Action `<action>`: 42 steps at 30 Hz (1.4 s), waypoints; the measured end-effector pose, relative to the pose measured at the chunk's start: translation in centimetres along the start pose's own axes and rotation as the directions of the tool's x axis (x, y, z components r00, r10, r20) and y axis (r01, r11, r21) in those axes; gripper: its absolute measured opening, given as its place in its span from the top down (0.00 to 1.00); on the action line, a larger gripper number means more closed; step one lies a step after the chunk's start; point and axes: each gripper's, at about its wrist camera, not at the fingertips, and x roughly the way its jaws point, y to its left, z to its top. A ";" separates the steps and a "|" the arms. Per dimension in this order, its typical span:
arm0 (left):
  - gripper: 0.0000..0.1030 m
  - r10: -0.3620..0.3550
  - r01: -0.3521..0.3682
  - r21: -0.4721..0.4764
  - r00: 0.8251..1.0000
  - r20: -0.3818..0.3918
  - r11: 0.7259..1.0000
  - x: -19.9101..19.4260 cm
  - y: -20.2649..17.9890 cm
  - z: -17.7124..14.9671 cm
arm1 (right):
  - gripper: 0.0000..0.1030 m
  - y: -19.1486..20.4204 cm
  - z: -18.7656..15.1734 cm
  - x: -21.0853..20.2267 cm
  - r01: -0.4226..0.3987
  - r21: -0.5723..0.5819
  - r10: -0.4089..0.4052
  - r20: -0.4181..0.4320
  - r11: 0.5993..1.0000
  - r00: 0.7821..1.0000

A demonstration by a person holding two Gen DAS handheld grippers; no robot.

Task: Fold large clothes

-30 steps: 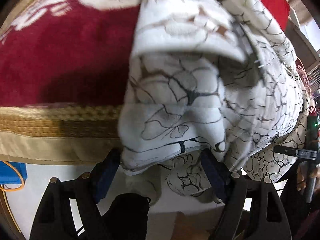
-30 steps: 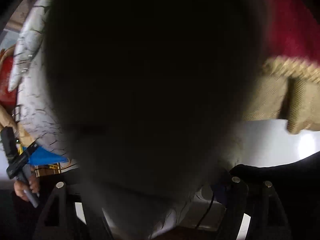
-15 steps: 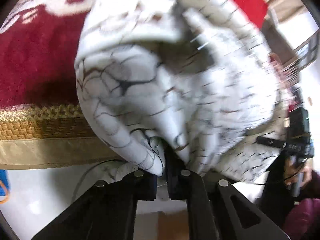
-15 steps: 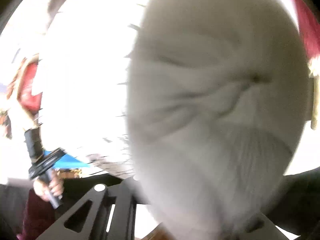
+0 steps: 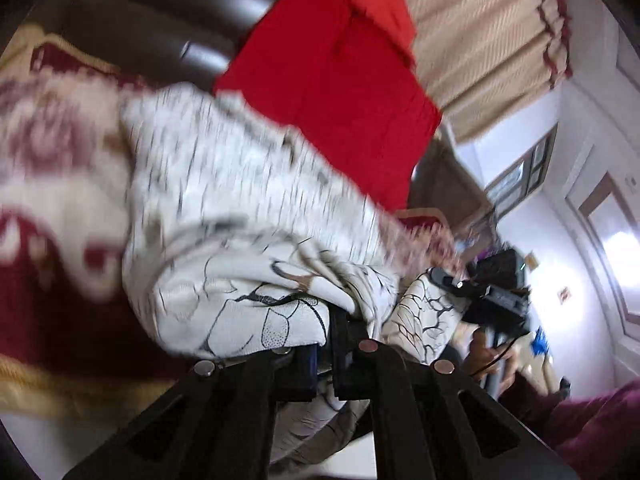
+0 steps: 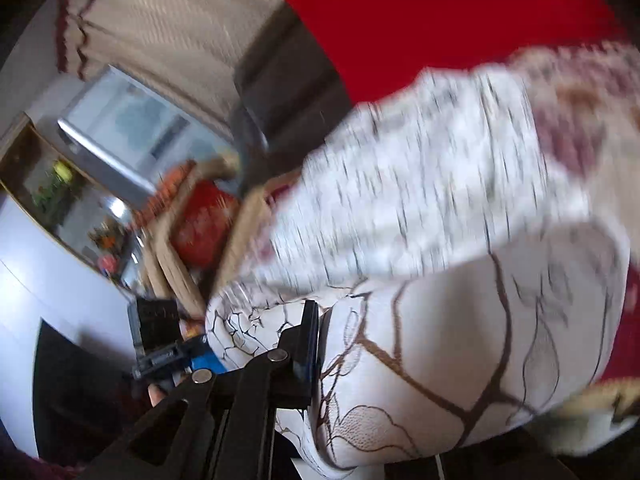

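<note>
A large white garment (image 5: 240, 216) printed with dark cracked lines and leaf outlines lies over a maroon and cream blanket (image 5: 52, 208). My left gripper (image 5: 332, 332) is shut on a bunched fold of it and holds it lifted. In the right wrist view the same garment (image 6: 460, 320) fills the right half, and my right gripper (image 6: 320, 344) is shut on its edge; only its left finger shows, the cloth hides the other. In the left wrist view the right gripper (image 5: 496, 288) appears at the right, with the cloth spanning between the two.
A bright red cloth (image 5: 332, 64) lies over a dark brown leather headboard (image 5: 160, 20) behind the blanket. Striped beige curtains (image 5: 480, 40) hang beyond. A wooden chair with a red cushion (image 6: 208, 224) and a window (image 6: 132, 128) are to the left in the right wrist view.
Both grippers closed on the garment, then rose with it and tipped up toward level. The cloth that covered the right camera now hangs to one side, showing the room.
</note>
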 end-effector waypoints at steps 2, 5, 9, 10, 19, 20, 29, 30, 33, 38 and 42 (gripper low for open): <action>0.95 0.006 -0.006 -0.006 0.999 0.046 1.000 -0.8 0.1 2.6 | 0.90 0.3 2.7 0.0 -0.015 0.010 0.014 0.079 1.000 0.997; 0.95 0.052 -0.045 -0.062 0.991 0.127 0.997 -1.5 2.4 6.8 | 0.90 -1.4 8.1 -1.1 -0.020 0.079 0.005 0.190 0.997 0.982; 0.95 0.146 -0.108 -0.251 0.979 0.141 0.962 0.5 8.3 9.9 | 0.89 -8.8 13.4 -0.7 -0.054 0.313 -0.040 0.287 0.948 0.957; 0.95 0.158 -0.115 -0.283 0.978 0.134 0.952 1.3 9.1 9.6 | 0.89 -10.4 14.1 -0.2 -0.057 0.368 -0.057 0.291 0.928 0.955; 0.51 0.141 0.004 -0.485 0.954 0.263 0.874 -0.9 12.4 5.7 | 0.73 -19.1 12.3 0.3 -0.168 0.610 -0.033 0.304 0.775 0.952; 0.40 0.177 -0.027 -0.483 0.947 0.267 0.875 -1.3 11.9 5.9 | 0.62 -19.3 12.4 -0.1 -0.180 0.610 -0.026 0.313 0.771 0.949; 0.23 0.196 -0.096 -0.392 0.955 0.223 0.915 -4.2 6.8 3.4 | 0.28 -15.2 14.1 -3.0 -0.198 0.453 0.006 0.390 0.869 0.921; 0.21 0.194 -0.103 -0.390 0.960 0.202 0.915 -3.9 6.4 2.6 | 0.28 -14.8 14.3 -2.9 -0.181 0.439 0.001 0.380 0.880 0.925; 0.20 0.170 -0.099 -0.406 0.975 0.143 0.908 -1.6 6.0 1.4 | 0.27 -14.2 14.3 -3.6 -0.129 0.416 -0.029 0.352 0.900 0.936; 0.20 0.110 -0.090 -0.408 0.994 0.024 0.908 3.5 5.0 1.3 | 0.27 -13.9 13.8 -3.6 -0.155 0.419 0.029 0.293 0.895 0.956; 0.43 0.172 -0.176 -0.287 0.984 -0.040 0.942 5.1 2.8 2.3 | 0.27 -12.8 13.5 -1.4 -0.222 0.398 0.146 0.211 0.890 0.966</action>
